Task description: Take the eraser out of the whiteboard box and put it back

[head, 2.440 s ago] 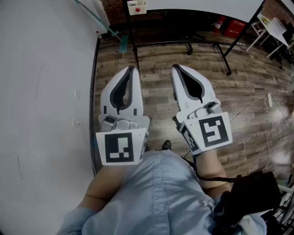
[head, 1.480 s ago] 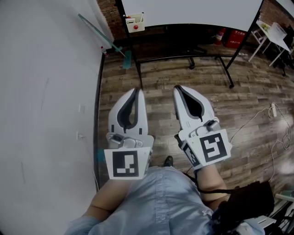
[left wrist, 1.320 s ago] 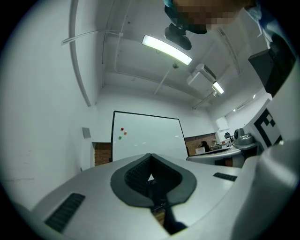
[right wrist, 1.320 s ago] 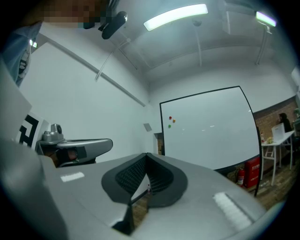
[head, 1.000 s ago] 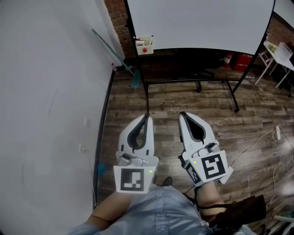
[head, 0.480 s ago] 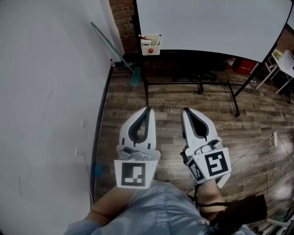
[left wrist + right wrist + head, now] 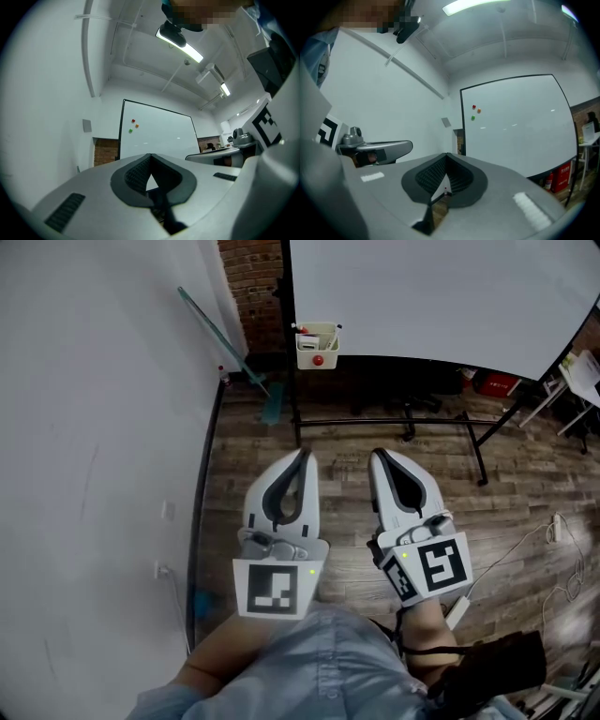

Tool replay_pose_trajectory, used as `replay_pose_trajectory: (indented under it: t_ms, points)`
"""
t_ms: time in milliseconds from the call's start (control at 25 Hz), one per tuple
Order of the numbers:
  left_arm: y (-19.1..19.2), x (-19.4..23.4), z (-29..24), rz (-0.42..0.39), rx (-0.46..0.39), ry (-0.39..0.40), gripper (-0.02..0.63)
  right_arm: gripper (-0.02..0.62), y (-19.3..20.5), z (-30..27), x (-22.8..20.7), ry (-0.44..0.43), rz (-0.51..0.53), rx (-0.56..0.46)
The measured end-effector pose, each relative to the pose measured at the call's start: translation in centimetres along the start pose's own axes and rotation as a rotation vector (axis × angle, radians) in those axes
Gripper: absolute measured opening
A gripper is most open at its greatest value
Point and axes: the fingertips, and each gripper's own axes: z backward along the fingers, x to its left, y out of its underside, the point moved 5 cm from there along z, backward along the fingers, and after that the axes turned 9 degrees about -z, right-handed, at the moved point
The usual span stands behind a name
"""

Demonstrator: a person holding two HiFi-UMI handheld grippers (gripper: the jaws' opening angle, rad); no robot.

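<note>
The cream, open-topped whiteboard box [image 7: 317, 345] hangs at the lower left corner of the whiteboard [image 7: 441, 287], with a red knob on its front; the eraser is too small to make out. Well short of it, the left gripper [image 7: 300, 457] and right gripper [image 7: 378, 457] point towards it side by side over the plank floor [image 7: 525, 474]. Both have their jaws pressed together, empty. The box sits nearer than a moment ago.
</note>
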Motion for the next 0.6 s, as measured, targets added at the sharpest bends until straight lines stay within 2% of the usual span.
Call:
replay_pose_trajectory:
  t_ms: [240,600]
  points:
    - [1.4,2.8,-1.6,0.017,0.016,0.009,0.005,0.002,0.1,-3.4,0.3,0.010,0.016,0.010]
    - [3.7,3.8,-5.3,0.029,0.038,0.044,0.005,0.002,0.5,-6.5,-1.8,0.039,0.015,0.017]
